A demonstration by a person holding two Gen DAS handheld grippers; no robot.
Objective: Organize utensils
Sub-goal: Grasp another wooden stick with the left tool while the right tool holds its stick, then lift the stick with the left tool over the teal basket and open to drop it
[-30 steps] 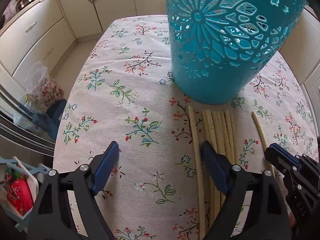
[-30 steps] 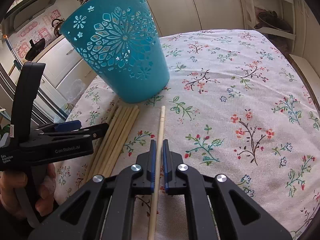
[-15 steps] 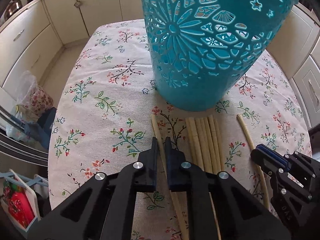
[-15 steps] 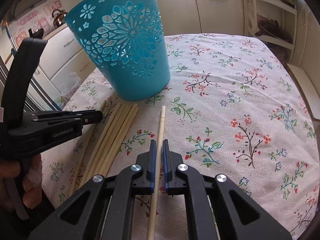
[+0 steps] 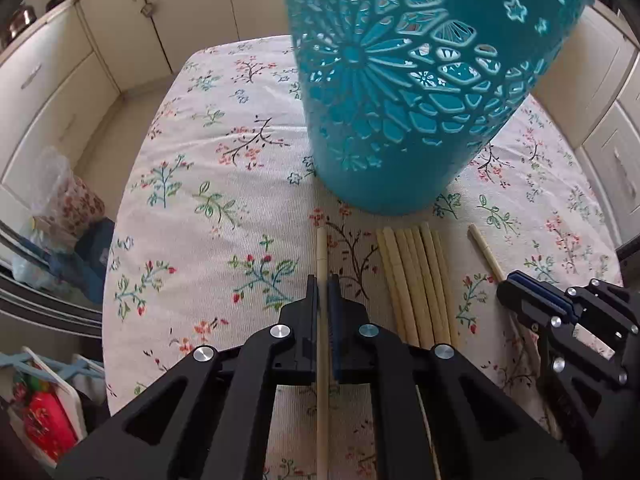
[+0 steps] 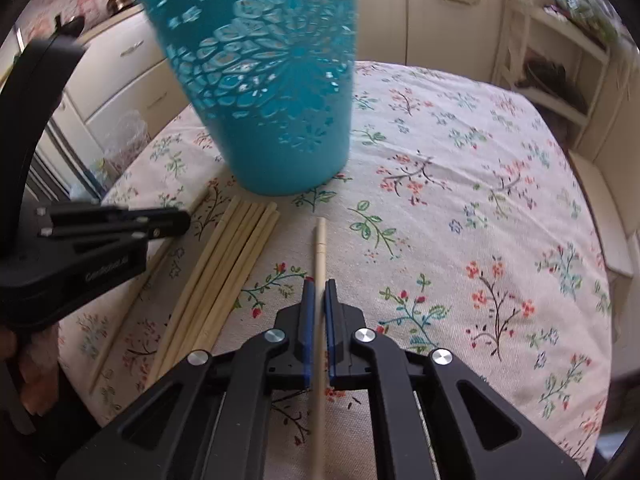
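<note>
A: Right up close, the left hand-held gripper (image 5: 323, 280) is clamped on a single chopstick (image 5: 321, 256). Its jaws have just been closing, and the stick now sits between the pads, running straight out ahead along the worktop (image 5: 192, 240).

B: And the right hand-held gripper (image 6: 319, 285) is closed on its own chopstick (image 6: 320, 248) too, pinched around mid-length, I'd say, tip pointing forward.

A: So each side has one stick. Just beyond and between them lies the loose bundle of chopsticks (image 5: 416, 272), side by side on the floral cloth, untouched.

B: Further on stands the teal cut-out holder (image 6: 272, 92), upright, its base just past the stick tips. That's surely where they go.

A: Then the lift is the step in hand. My advice: raise both sticks clear of the cloth before swinging them, so the tips don't drag or snag the fabric.

B: Tilt them tip-down only once above the rim, which neither view shows in full. It's a tall, light-looking holder, and a knock on the wall might tip it.

A: Keep the two grippers apart on approach, one stick in at a time.

B: And hold the pinch firm, since a thin round stick may pivot between the pads.
</note>
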